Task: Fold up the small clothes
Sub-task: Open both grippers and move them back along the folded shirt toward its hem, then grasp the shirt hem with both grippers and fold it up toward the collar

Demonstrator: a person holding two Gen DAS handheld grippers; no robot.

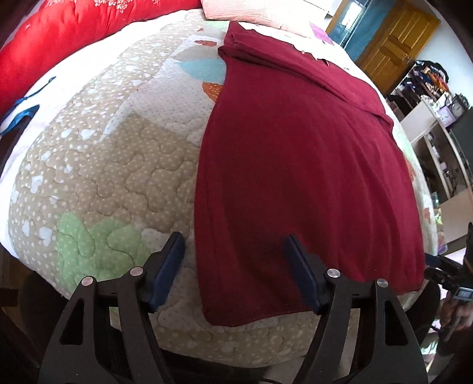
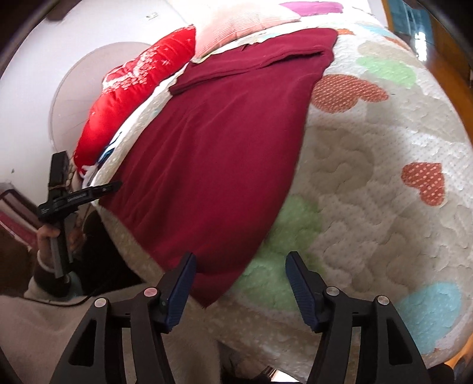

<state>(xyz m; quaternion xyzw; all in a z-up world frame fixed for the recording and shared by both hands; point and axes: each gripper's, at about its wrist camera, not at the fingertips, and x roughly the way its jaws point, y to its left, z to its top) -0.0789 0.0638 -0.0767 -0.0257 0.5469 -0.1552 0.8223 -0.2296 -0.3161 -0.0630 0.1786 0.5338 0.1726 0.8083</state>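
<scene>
A dark red garment (image 1: 295, 165) lies flat on a quilted bed cover (image 1: 103, 165), sleeves folded in at the far end. My left gripper (image 1: 235, 245) is open and empty, held above the garment's near left corner. My right gripper (image 2: 241, 265) is open and empty, above the garment's (image 2: 212, 165) near right corner on the bed cover (image 2: 369, 192). The left gripper also shows in the right wrist view (image 2: 115, 186), at the garment's left hem. The right gripper shows at the far right edge of the left wrist view (image 1: 437, 265).
A bright red quilt (image 1: 74, 38) and a pink pillow (image 1: 251, 11) lie at the head of the bed. A wooden door (image 1: 393, 44) and cluttered shelves (image 1: 437, 118) stand to the right. The bed's near edge is just below the grippers.
</scene>
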